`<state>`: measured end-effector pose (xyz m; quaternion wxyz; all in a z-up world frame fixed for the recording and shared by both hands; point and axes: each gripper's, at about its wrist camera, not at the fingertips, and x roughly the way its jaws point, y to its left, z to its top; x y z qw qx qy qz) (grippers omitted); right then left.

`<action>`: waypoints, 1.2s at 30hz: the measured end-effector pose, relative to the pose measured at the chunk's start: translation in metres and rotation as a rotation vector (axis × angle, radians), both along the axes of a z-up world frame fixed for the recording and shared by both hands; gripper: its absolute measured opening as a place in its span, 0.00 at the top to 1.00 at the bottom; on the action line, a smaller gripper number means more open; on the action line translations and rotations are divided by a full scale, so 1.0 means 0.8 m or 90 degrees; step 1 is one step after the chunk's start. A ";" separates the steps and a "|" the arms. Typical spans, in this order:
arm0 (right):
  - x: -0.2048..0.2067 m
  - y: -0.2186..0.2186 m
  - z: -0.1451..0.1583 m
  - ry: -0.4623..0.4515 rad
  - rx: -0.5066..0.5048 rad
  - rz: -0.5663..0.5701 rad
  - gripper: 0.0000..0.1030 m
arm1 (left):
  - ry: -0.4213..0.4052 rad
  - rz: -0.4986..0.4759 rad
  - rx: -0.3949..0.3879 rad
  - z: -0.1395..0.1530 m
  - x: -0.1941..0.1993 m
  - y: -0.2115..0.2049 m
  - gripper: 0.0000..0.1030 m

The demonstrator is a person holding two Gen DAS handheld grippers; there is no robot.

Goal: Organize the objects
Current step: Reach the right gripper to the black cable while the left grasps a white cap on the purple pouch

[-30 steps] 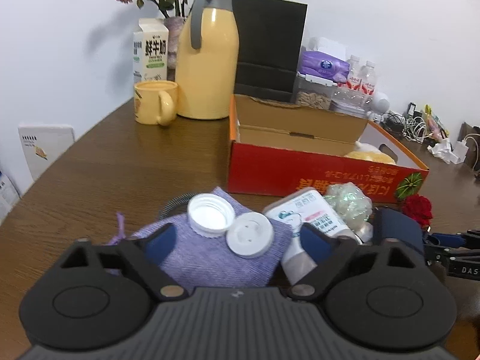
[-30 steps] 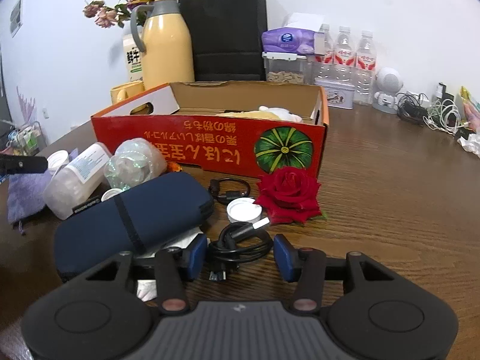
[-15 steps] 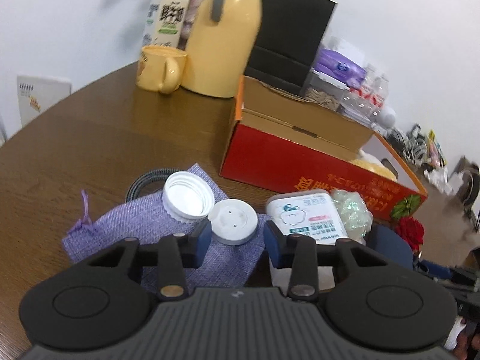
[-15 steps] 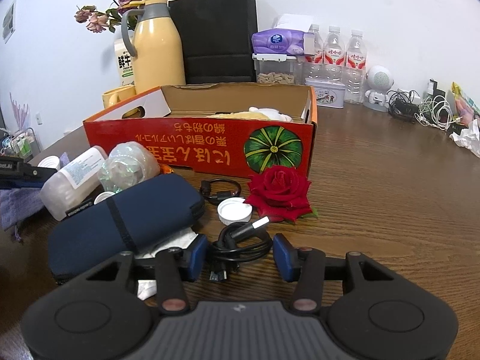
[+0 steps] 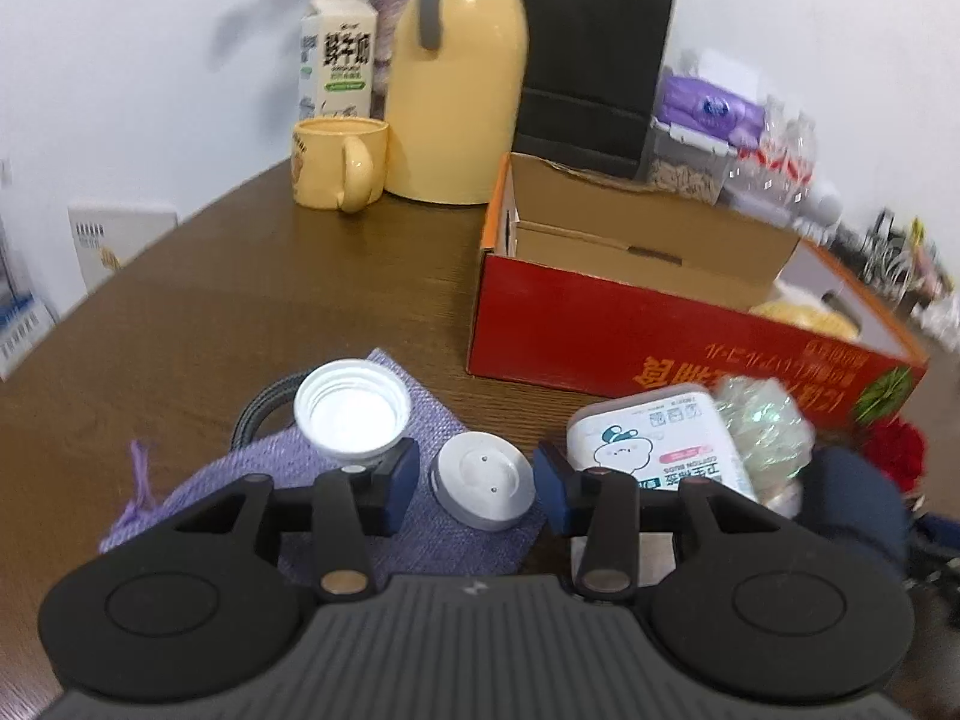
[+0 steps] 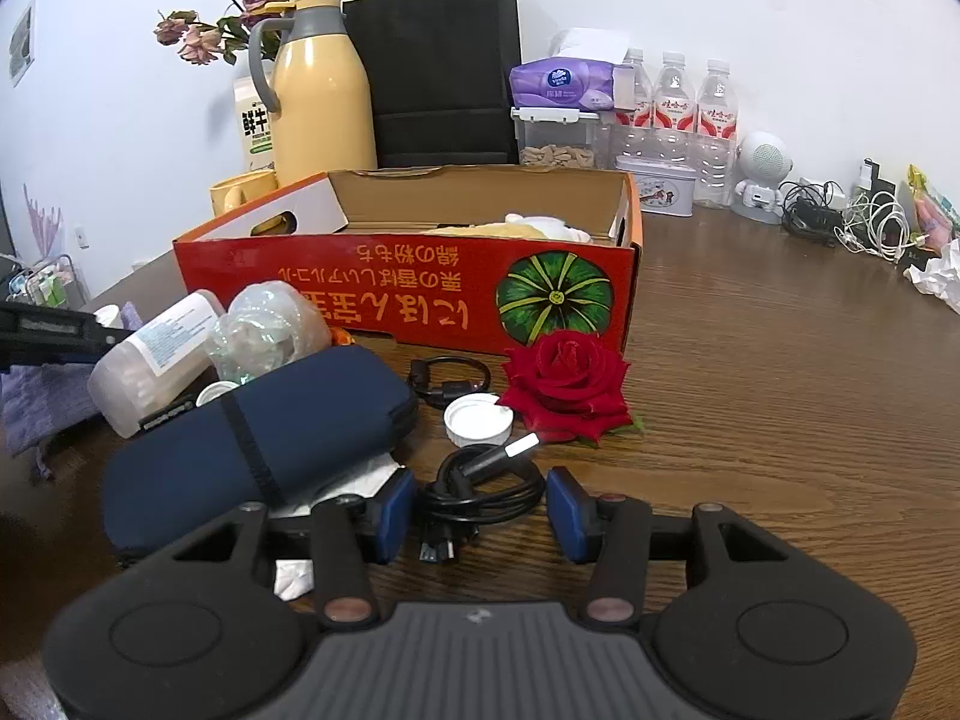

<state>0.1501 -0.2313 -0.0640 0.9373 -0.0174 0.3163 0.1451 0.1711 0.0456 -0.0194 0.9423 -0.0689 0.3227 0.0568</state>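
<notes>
A brown wooden table (image 6: 780, 372) is seen against a white wall, with a red cardboard box (image 6: 414, 294) near the middle and a yellow thermos (image 5: 462, 96), yellow mug (image 5: 339, 162) and milk carton (image 5: 336, 54) toward the far edge. The left gripper (image 5: 474, 483) is held over a purple cloth pouch (image 5: 336, 498); its jaws have just been opening slightly after closing and are set apart around a flat white disc (image 5: 485, 480), not pressing it. A white jar lid (image 5: 351, 408) is lying just beside the left jaw. A cotton bud box (image 5: 660, 438) is placed to the right. The right gripper (image 6: 480, 510) is held with jaws apart around a coiled black cable (image 6: 480, 486); contact cannot be told. A navy pouch (image 6: 258, 444), white cap (image 6: 478, 418) and red rose (image 6: 567, 384) are lying in front of the box.
</notes>
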 end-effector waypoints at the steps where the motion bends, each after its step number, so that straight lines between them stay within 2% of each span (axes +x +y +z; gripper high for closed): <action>1: 0.000 0.000 0.000 0.000 0.000 0.000 0.54 | -0.001 -0.003 0.017 -0.001 0.001 -0.005 0.58; 8: -0.001 0.001 0.000 0.001 0.005 0.002 0.53 | 0.000 -0.031 0.040 -0.002 -0.005 0.000 0.58; 14: 0.000 -0.001 0.000 0.002 0.010 0.004 0.53 | 0.005 -0.068 0.082 -0.004 -0.015 0.006 0.57; 19: 0.000 -0.001 0.000 0.002 0.009 0.004 0.53 | 0.010 -0.110 0.101 -0.006 -0.019 0.010 0.47; 21: 0.000 -0.001 0.000 0.002 0.009 0.004 0.53 | 0.007 -0.117 0.107 -0.008 -0.021 0.010 0.49; 23: 0.000 -0.001 0.000 0.002 0.009 0.004 0.53 | 0.006 -0.115 0.119 -0.010 -0.020 0.008 0.60; 27: 0.000 -0.001 0.000 0.002 0.009 0.004 0.53 | -0.001 -0.115 0.148 -0.012 -0.022 0.002 0.61; 36: -0.001 -0.002 0.000 0.000 0.011 0.004 0.56 | -0.056 -0.109 0.113 0.011 -0.047 0.003 0.61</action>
